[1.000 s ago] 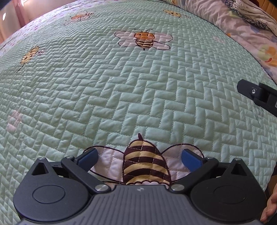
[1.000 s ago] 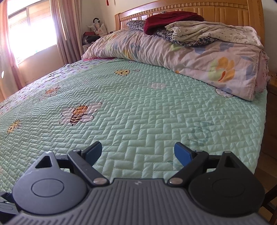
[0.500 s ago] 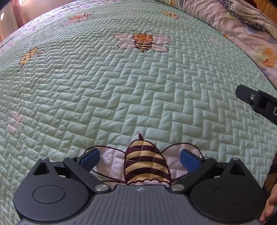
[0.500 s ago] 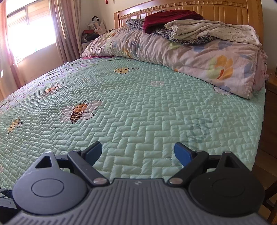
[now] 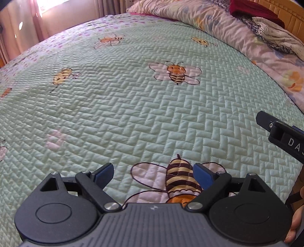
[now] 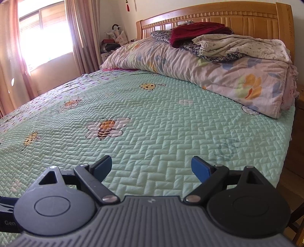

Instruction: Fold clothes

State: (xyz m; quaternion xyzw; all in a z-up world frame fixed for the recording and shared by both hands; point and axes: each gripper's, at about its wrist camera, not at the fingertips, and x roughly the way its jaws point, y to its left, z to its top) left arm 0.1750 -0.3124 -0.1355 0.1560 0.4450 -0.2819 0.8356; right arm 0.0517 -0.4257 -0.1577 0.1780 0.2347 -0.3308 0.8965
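Clothes lie piled on the rolled duvet by the headboard: a dark red garment [image 6: 197, 30], a cream dotted one [image 6: 241, 45] and a dark patterned one [image 6: 163, 35]. In the left wrist view the same pile [image 5: 266, 24] shows at the top right. My left gripper [image 5: 153, 174] hovers over the green bee quilt [image 5: 133, 114]; its jaws are closing, wide apart, with nothing between them. My right gripper [image 6: 152, 167] stands open and empty over the quilt's near part; one of its fingers [image 5: 266, 121] shows at the right edge of the left wrist view.
A rolled floral duvet [image 6: 209, 76] lies across the head of the bed under the wooden headboard [image 6: 228, 17]. The bed's right edge [image 6: 285, 152] drops to a wooden floor. Curtains and a bright window [image 6: 43, 38] stand on the left, a cluttered nightstand [image 6: 112, 45] beyond.
Both grippers have risen and tipped up, so more of the bed's head shows. The left gripper's pads have drawn a little closer together. Nothing on the bed has moved.
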